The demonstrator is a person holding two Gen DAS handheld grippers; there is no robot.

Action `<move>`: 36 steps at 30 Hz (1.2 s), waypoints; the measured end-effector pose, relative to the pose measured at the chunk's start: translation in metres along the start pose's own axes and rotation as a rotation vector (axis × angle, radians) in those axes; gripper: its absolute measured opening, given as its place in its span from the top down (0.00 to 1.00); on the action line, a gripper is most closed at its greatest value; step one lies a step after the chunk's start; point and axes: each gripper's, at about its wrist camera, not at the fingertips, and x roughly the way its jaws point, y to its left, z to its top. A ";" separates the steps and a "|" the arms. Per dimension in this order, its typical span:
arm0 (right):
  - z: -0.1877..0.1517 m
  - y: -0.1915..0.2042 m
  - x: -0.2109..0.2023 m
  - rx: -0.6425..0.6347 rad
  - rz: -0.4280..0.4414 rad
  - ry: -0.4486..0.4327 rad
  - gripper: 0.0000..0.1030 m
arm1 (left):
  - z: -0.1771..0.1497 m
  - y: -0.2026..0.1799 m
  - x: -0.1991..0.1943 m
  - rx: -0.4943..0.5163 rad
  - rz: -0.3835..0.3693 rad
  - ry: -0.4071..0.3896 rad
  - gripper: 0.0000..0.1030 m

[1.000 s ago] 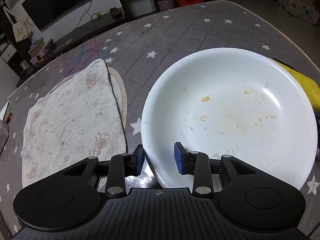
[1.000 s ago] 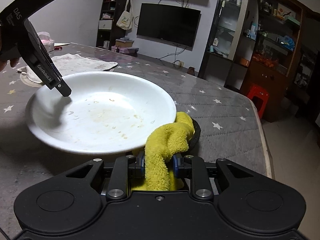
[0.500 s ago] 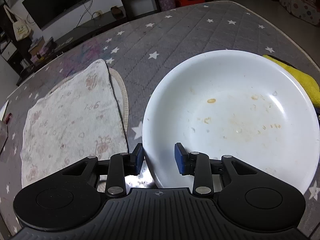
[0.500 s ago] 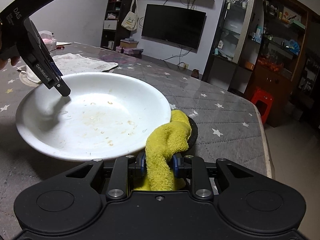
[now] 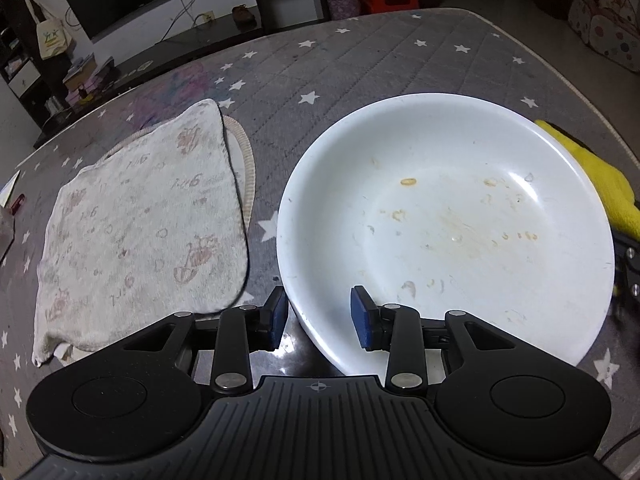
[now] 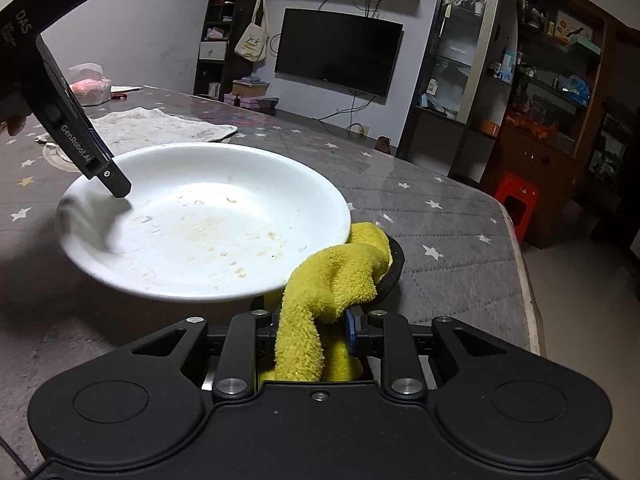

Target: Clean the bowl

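On the star-patterned grey desk [image 5: 360, 64], the white bowl [image 5: 444, 224] sits a little farther right in the left wrist view than a second ago, and it looks lifted off the cover in the right wrist view. The left hand-held gripper [image 5: 319, 312] straddles its near rim, pads spread (no visible squeeze). The right hand-held gripper [image 6: 312, 330] pinches the yellow cloth [image 6: 332, 280] at the opposite rim. Brownish food smears dot the bowl's floor. A patterned towel [image 5: 140, 232] lies just left.

Both grippers, left gripper [image 5: 318, 316] and right gripper [image 6: 312, 330], are matte black, with 2 round discs, silver screws, blue finger pads [image 5: 362, 314] and white "GenRobot.AI" lettering.
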 end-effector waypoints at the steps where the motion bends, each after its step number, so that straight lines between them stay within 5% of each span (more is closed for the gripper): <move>1: 0.000 0.001 -0.001 0.003 -0.003 0.001 0.75 | 0.000 0.000 0.000 -0.003 -0.001 -0.001 0.66; 17: -0.004 0.018 -0.021 0.009 0.005 0.000 0.75 | 0.003 0.001 0.002 0.024 -0.005 -0.010 0.68; 36: 0.008 -0.011 0.016 -0.022 0.036 -0.005 0.75 | 0.015 0.002 0.014 0.071 0.018 -0.001 0.68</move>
